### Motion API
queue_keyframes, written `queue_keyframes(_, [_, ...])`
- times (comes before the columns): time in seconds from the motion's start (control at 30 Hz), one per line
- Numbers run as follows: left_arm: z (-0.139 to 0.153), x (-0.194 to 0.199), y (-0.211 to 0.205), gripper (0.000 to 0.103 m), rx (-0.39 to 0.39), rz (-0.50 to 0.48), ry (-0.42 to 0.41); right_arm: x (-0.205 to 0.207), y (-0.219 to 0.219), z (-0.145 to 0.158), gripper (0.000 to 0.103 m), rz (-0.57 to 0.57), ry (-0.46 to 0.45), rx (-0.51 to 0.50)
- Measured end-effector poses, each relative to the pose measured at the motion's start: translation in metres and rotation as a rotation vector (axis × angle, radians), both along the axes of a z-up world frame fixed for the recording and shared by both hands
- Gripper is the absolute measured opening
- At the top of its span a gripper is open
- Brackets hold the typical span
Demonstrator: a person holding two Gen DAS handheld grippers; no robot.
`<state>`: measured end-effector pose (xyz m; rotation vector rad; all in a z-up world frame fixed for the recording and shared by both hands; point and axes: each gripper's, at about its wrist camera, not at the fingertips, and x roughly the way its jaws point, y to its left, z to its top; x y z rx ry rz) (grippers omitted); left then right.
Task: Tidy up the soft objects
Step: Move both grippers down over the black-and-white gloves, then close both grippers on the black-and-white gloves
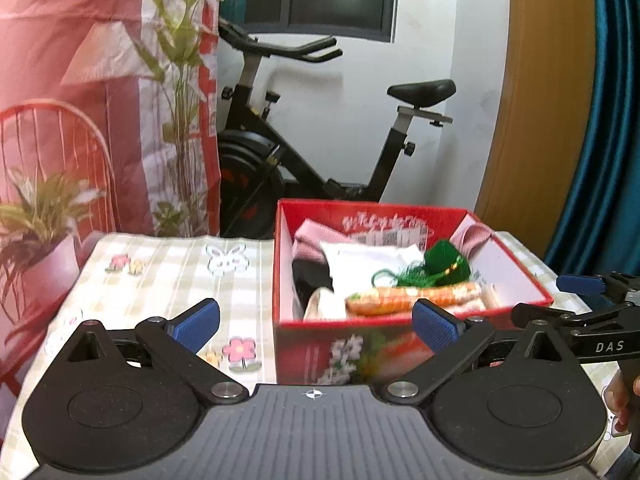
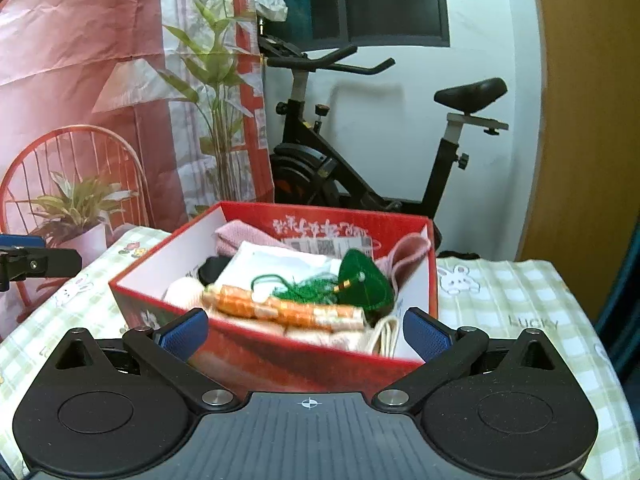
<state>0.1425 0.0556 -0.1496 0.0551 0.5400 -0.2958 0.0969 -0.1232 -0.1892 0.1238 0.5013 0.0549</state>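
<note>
Left gripper [image 1: 316, 322] held tilted downward, blue pads spread wide, nothing between them. Right gripper [image 2: 306, 332] likewise angled down, jaws apart and empty. Fingers [image 1: 618, 400] glimpsed gripping its handle.

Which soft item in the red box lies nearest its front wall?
The long orange woven roll, stretched along the front wall of the red cardboard box; the green tasselled pouch sits behind it.

"DAS" on right gripper [image 1: 576, 280] arm; "LUCKY" on tablecloth [image 2: 520, 292]; red box [image 2: 256, 340] print unreadable.
</note>
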Motion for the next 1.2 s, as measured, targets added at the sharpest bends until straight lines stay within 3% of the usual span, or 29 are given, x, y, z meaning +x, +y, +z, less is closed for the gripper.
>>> queue_keyframes(0.17, [-0.023,-0.003,0.005,0.103,-0.015,0.014,0.05,-0.011,0.001,-0.018,0.103,0.008,0.006,0.004])
queue_keyframes(0.53, [-0.074,0.002,-0.006,0.102,-0.017,-0.032,0.155,-0.009,0.002,-0.077,0.1,0.043,0.129,0.023])
queue_keyframes(1.0, [-0.129,0.045,-0.022,0.069,-0.078,-0.074,0.297,0.022,0.006,-0.115,0.093,0.049,0.217,0.055])
queue_keyframes(1.1, [-0.135,0.051,-0.025,0.056,-0.093,-0.1,0.323,0.027,0.006,-0.12,0.091,0.04,0.234,0.087])
queue_keyframes(1.2, [-0.137,0.051,-0.027,0.053,-0.084,-0.107,0.317,0.03,0.005,-0.122,0.088,0.038,0.245,0.105])
